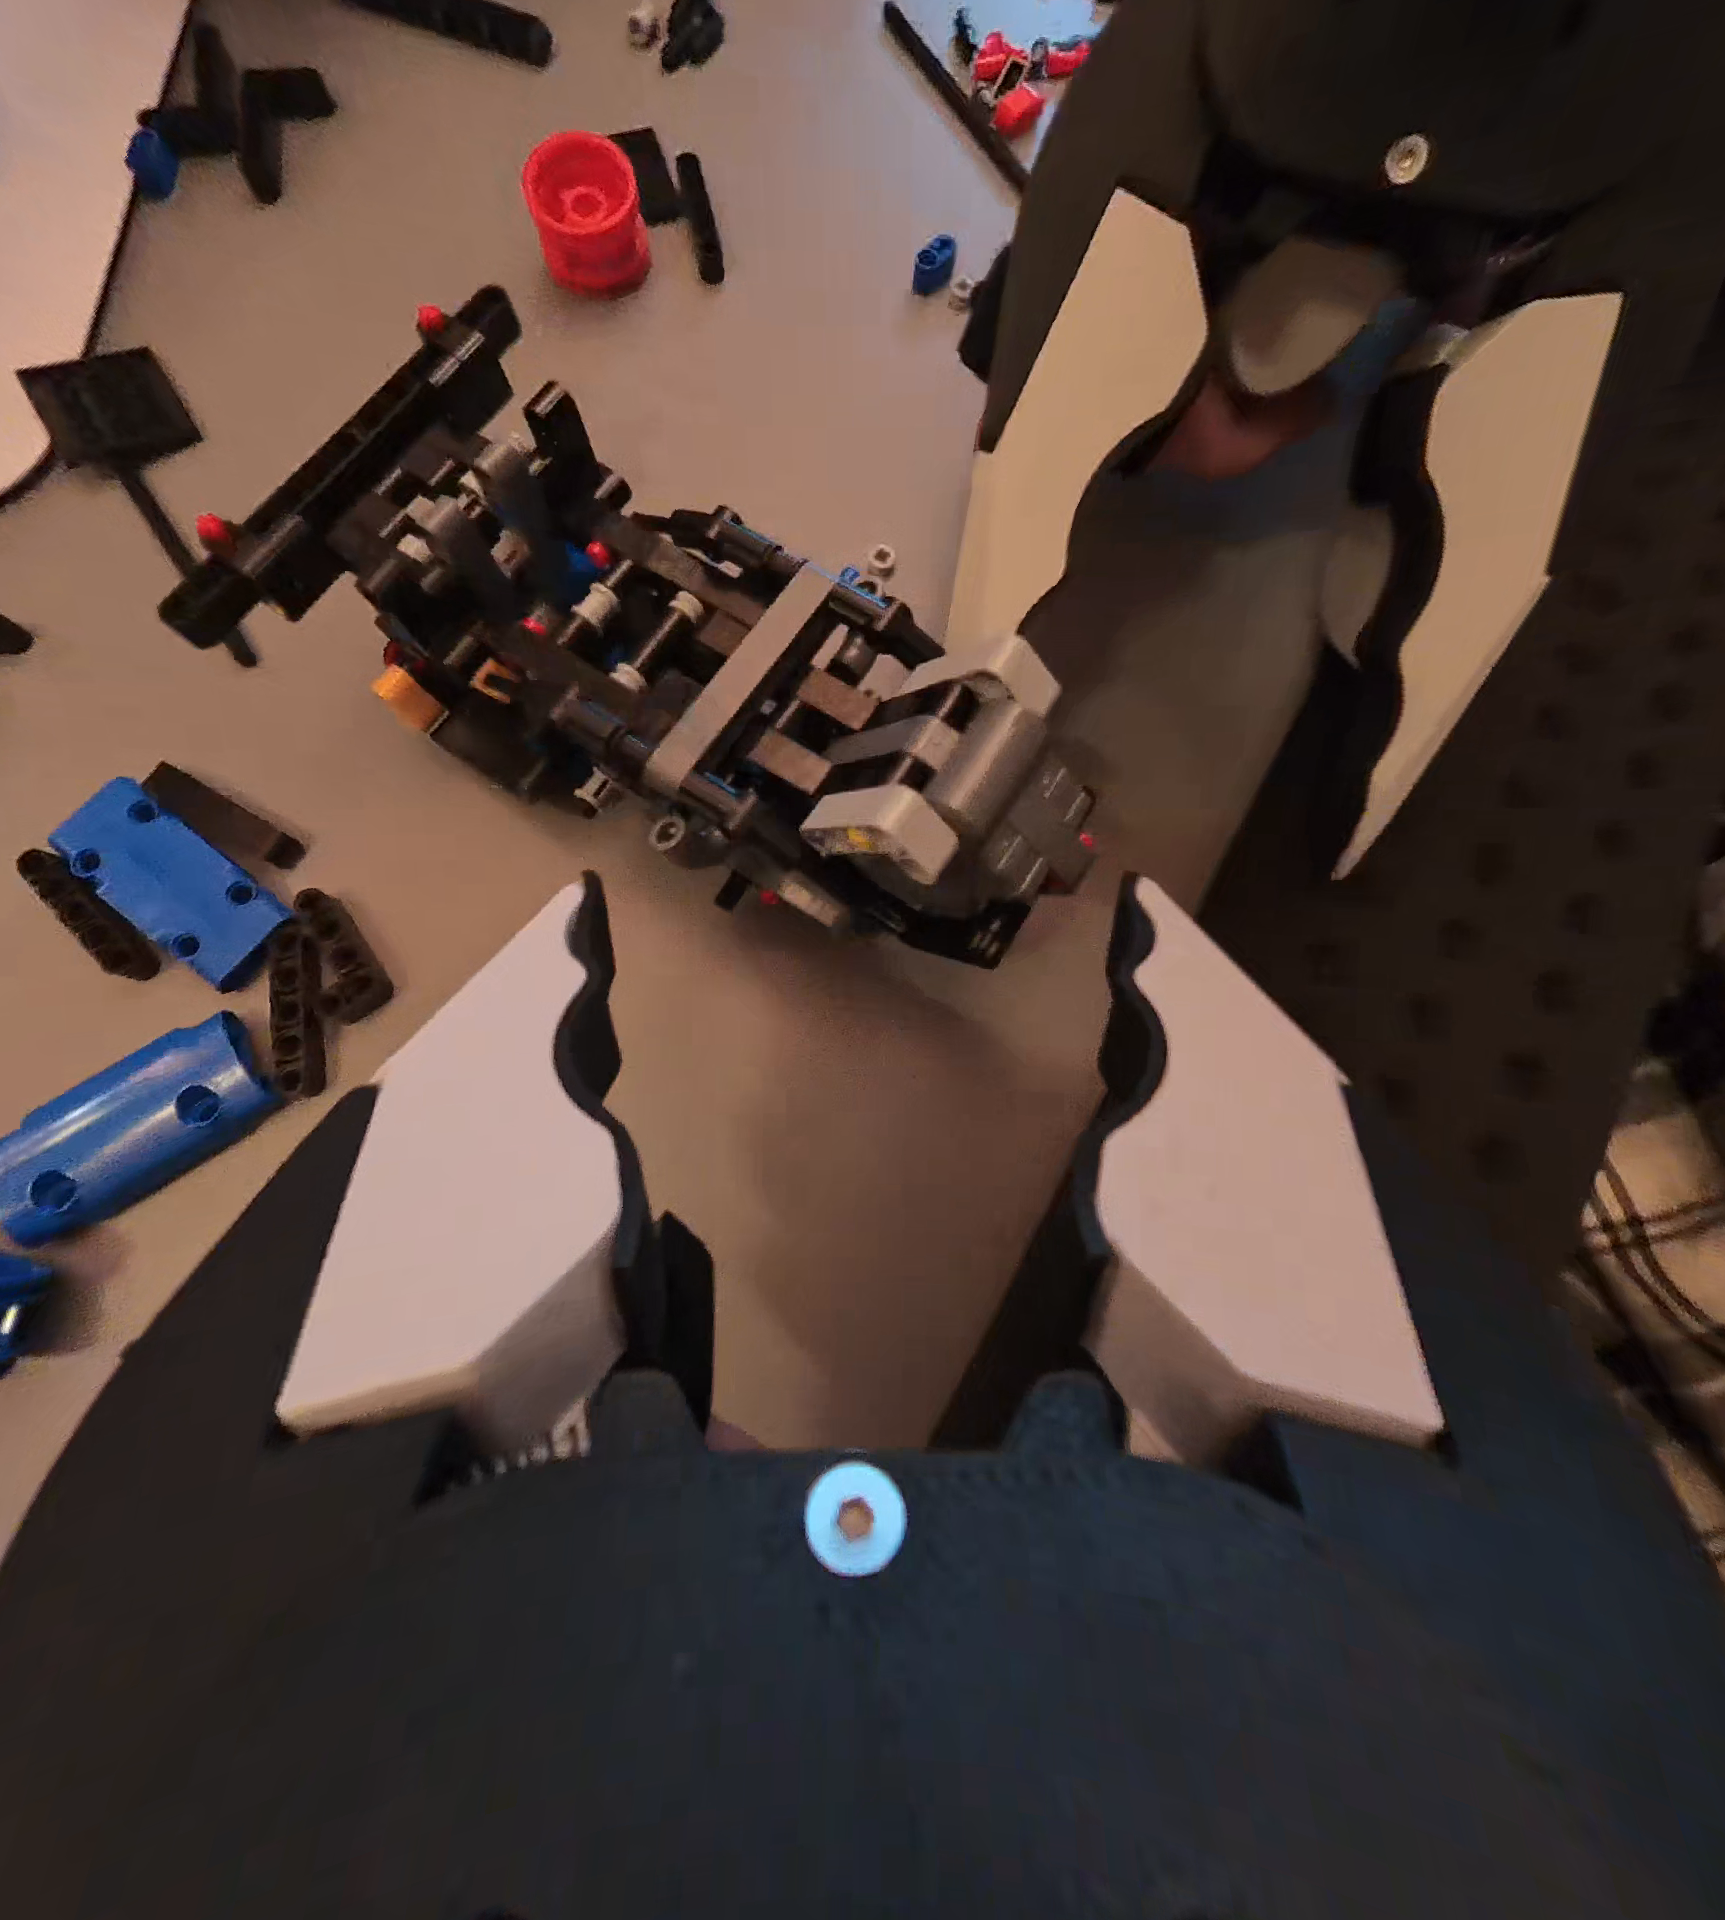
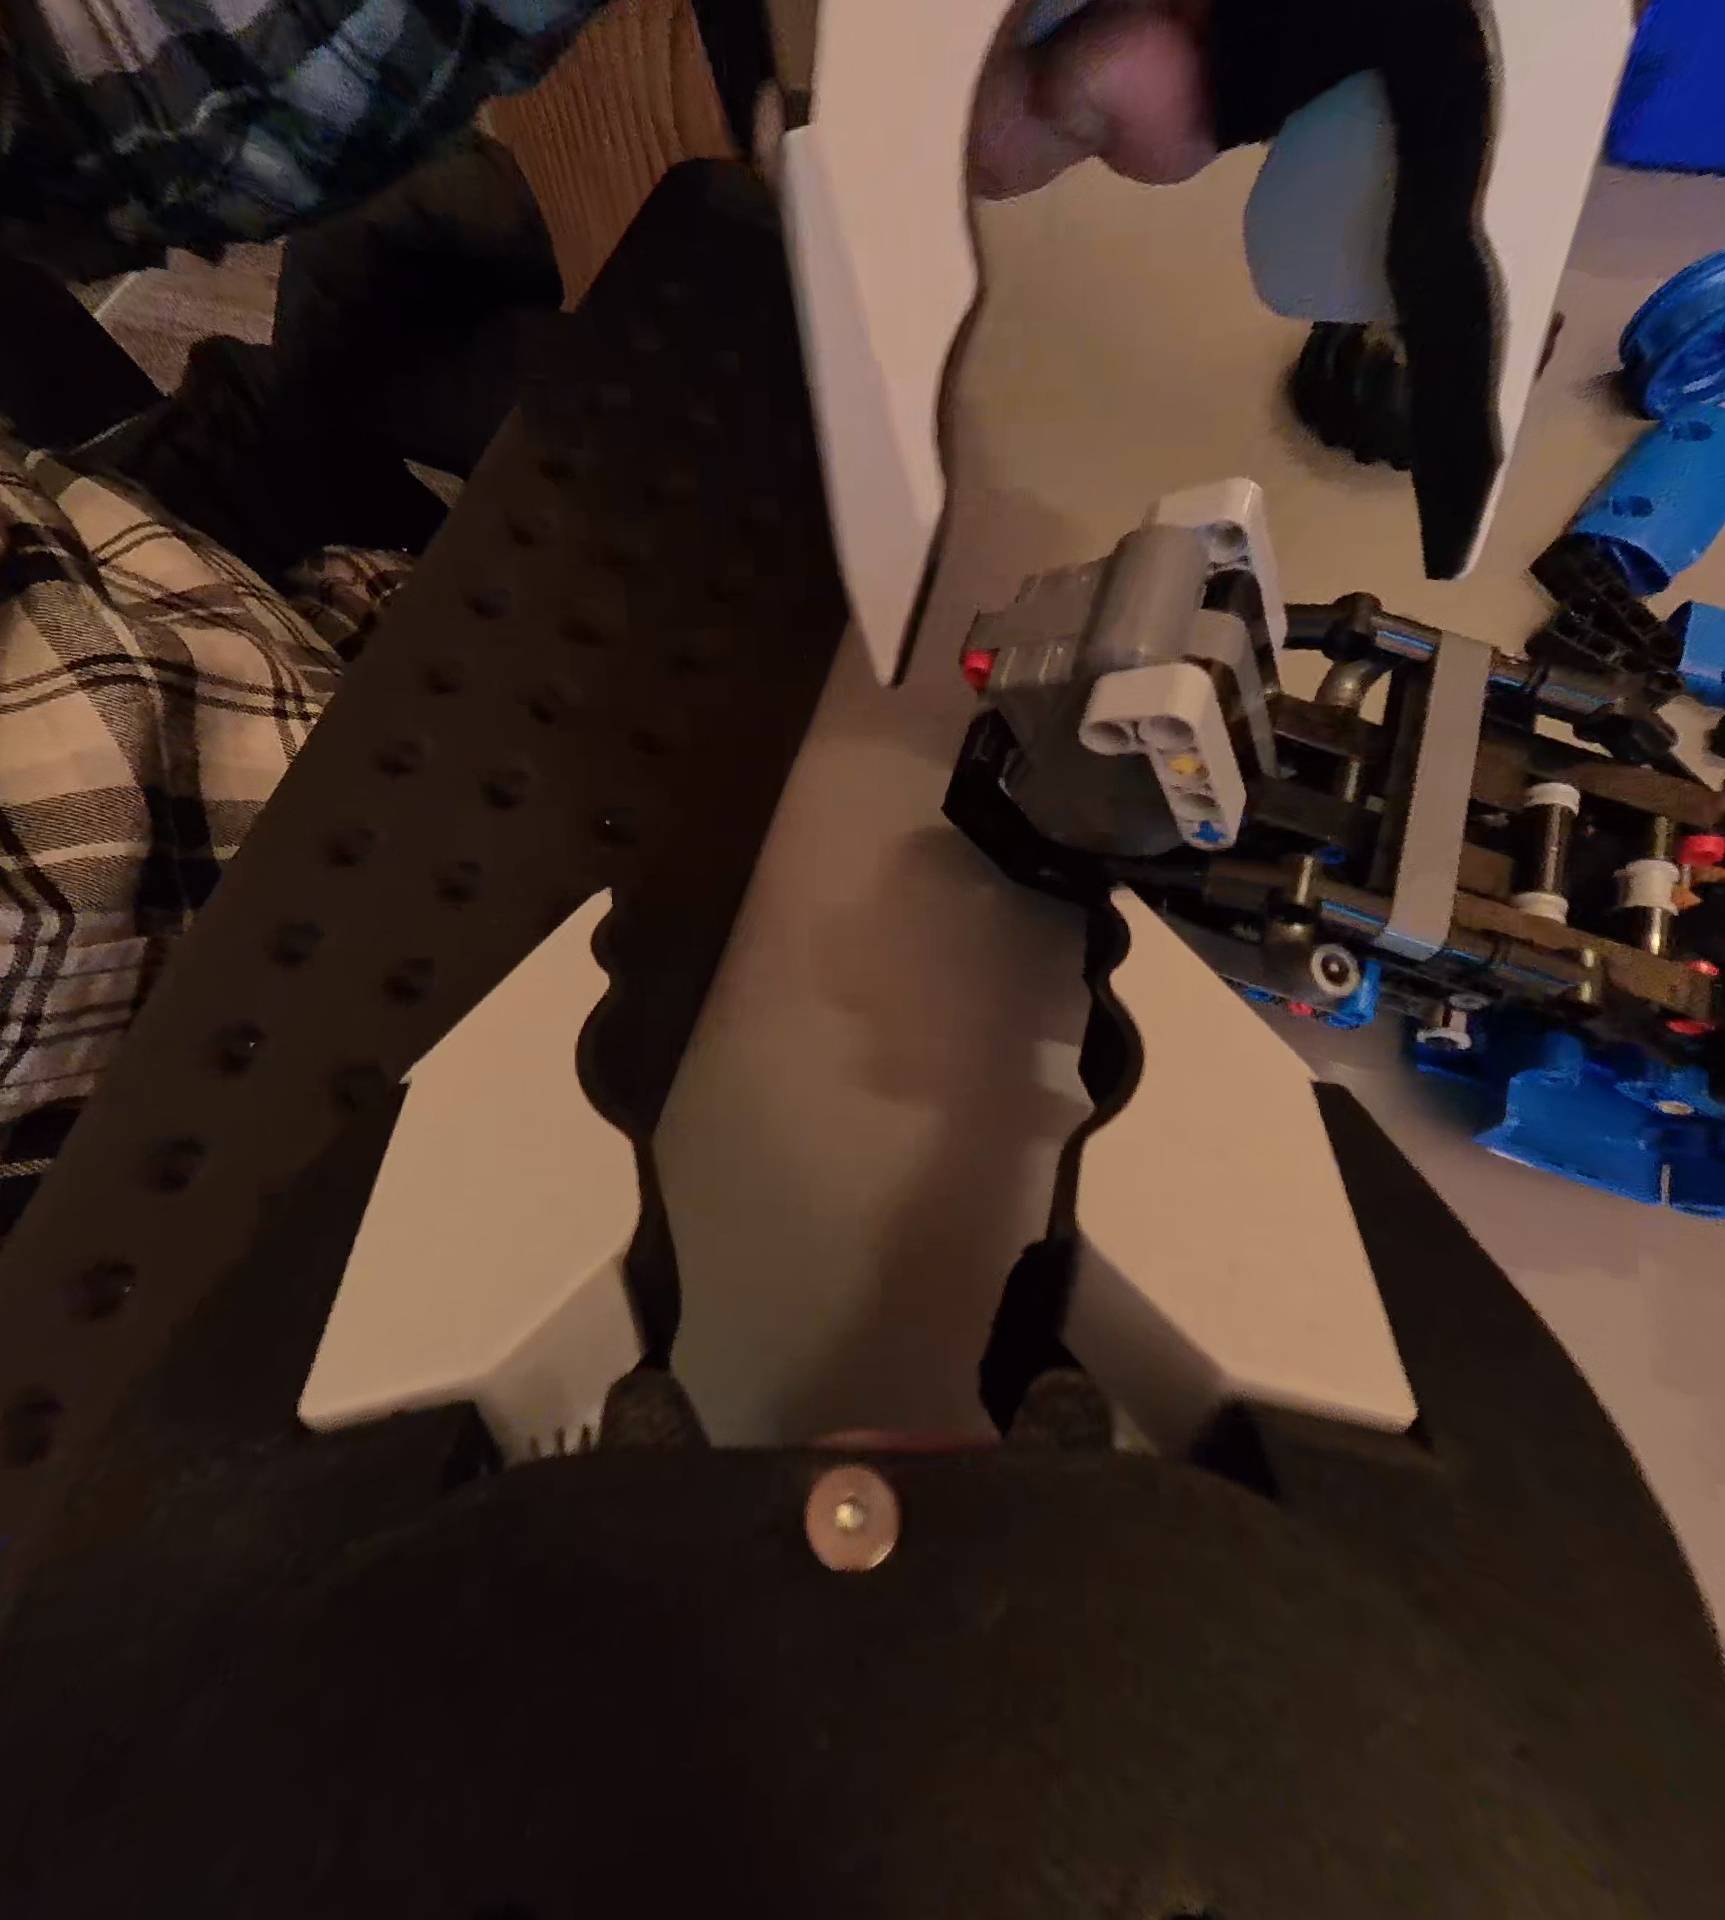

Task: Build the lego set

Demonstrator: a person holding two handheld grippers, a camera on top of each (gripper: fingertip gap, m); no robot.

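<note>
both claws, left claw [image 1: 858,914] and right claw [image 2: 858,925], spread and empty, poised beside the half-built lego chassis [image 1: 567,623] on the surface [image 1: 816,416], seemingly readying a grip.

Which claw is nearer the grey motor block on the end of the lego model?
Roughly equal; the views cannot settle it. Both open and empty, the left claw and right claw each sit just short of the grey motor block.
</note>
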